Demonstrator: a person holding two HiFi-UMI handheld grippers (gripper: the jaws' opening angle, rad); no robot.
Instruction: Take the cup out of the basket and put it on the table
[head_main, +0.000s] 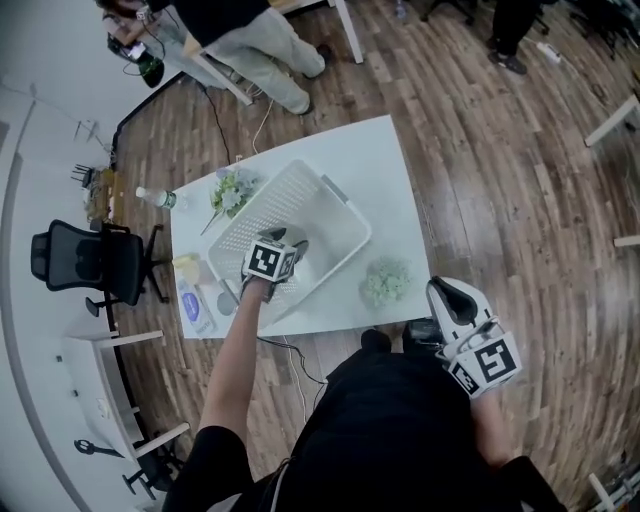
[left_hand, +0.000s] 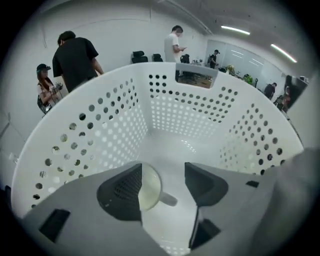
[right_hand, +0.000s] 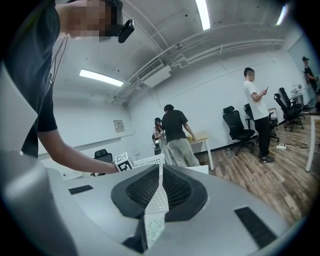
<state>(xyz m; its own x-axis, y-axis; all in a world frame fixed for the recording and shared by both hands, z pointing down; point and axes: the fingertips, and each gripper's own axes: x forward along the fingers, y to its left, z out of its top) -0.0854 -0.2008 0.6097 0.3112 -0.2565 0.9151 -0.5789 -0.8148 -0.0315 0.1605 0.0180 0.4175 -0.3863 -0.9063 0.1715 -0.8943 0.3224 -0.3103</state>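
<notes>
Left gripper view: a pale, handled cup (left_hand: 149, 189) sits in the white basket (left_hand: 100, 125) between the left gripper's (left_hand: 162, 172) wide-apart jaws; the right gripper (right_hand: 159, 192) is closed.

A black office chair (head_main: 92, 262) stands near a bottle (head_main: 155, 197) and pale flowers (head_main: 231, 191).

Black short-sleeved top (head_main: 390, 430) at six o'clock; pale grey left gripper (head_main: 287, 243) and right gripper (head_main: 452, 298), at four o'clock, each with dark ribbed pads (left_hand: 122, 190) and a black-and-white marker cube (head_main: 270, 262)

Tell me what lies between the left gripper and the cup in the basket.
Nothing: in the left gripper view the left gripper hangs open over the cup; only its handle and bare basket floor show between the jaws.
</notes>
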